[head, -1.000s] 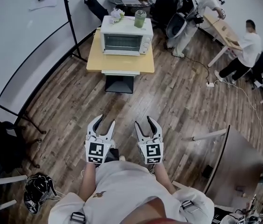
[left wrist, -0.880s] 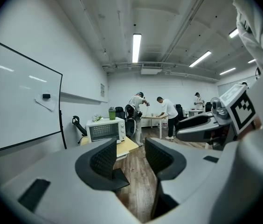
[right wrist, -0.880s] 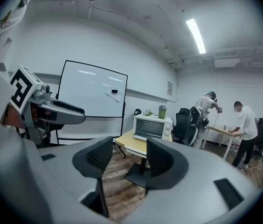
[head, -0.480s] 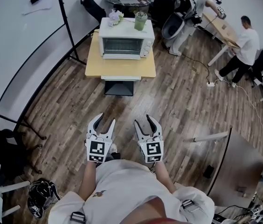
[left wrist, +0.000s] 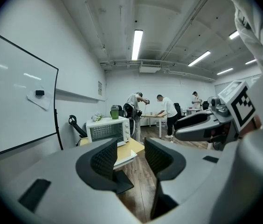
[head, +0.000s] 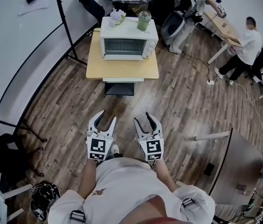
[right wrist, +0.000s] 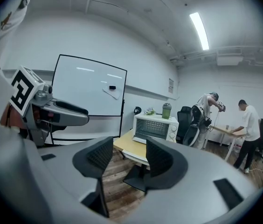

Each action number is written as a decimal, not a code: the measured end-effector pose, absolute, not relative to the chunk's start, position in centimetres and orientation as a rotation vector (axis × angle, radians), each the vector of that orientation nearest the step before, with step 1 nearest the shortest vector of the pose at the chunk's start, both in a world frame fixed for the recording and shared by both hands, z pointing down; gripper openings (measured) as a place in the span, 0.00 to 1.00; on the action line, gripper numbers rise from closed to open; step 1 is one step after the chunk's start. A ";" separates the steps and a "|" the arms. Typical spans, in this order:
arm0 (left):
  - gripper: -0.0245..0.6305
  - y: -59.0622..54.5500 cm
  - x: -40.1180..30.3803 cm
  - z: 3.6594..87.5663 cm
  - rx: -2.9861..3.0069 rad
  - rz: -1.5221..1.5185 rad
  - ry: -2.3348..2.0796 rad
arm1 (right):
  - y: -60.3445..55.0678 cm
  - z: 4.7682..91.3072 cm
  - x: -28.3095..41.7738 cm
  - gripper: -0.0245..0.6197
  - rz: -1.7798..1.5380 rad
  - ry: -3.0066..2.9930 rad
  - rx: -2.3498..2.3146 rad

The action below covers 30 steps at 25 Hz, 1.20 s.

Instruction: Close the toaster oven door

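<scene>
The white toaster oven [head: 127, 43] stands on a small yellow table [head: 122, 66] far ahead of me, and its glass door looks closed. It also shows small in the left gripper view as the toaster oven [left wrist: 107, 130] and in the right gripper view as the toaster oven [right wrist: 155, 128]. My left gripper [head: 106, 116] and right gripper [head: 144, 117] are held side by side close to my body, well short of the table. Both point forward with nothing between the pads. The left gripper's [left wrist: 130, 155] jaws are closing a little. The right gripper [right wrist: 129, 155] has a modest gap.
A green cup [head: 143, 20] and a small plant [head: 117, 17] sit on top of the oven. A whiteboard on a stand [head: 19, 45] runs along the left. Two people work at a table [head: 222, 24] at the back right. A grey panel [head: 234, 167] is near my right.
The table and oven have shifted slightly down and larger in the head view as I step forward. Both grippers keep their place in front of me.
</scene>
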<state>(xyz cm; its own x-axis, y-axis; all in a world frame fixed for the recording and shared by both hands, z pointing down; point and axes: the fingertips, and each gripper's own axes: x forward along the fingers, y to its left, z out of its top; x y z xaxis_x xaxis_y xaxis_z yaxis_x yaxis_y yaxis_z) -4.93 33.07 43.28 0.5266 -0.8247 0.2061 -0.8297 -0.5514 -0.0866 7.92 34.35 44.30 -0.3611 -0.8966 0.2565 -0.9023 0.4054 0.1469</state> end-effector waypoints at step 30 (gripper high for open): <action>0.30 24.5 -6.8 44.4 2.720 0.364 -1.464 | 25.4 45.9 5.8 0.36 0.062 -2.341 1.562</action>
